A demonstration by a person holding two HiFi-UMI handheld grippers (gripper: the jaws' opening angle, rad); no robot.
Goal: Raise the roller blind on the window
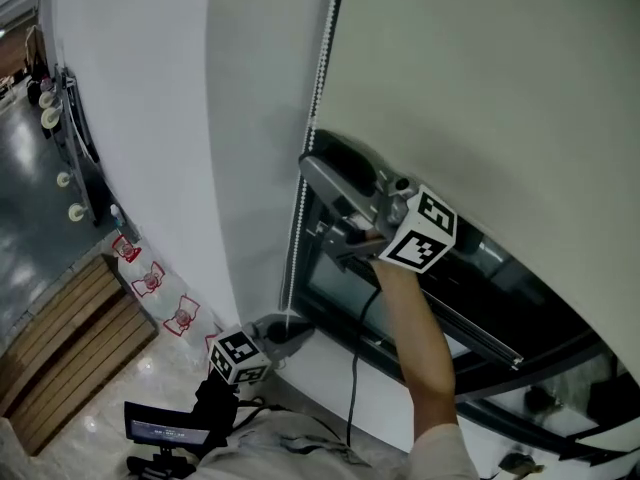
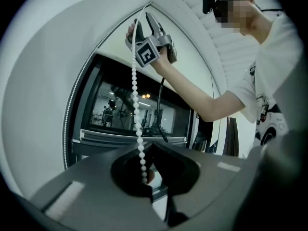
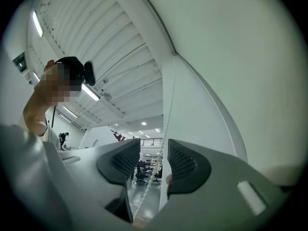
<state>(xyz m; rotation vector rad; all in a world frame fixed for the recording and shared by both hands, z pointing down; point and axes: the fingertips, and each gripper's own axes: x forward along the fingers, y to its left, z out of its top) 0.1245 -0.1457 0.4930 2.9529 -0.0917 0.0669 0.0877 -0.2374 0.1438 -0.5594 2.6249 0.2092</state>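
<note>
Bead chain (image 1: 322, 68) between blind (image 1: 480, 68) and wall (image 1: 150, 118)

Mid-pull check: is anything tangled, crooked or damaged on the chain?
Nothing stands out. The bead chain runs taut and untangled. The left gripper is shut on it low down, and the right gripper is open around it higher up.

The pale roller blind (image 1: 480, 88) covers the window's (image 1: 335, 283) upper part; its white bead chain (image 1: 318, 78) hangs straight along the blind's left edge.
</note>
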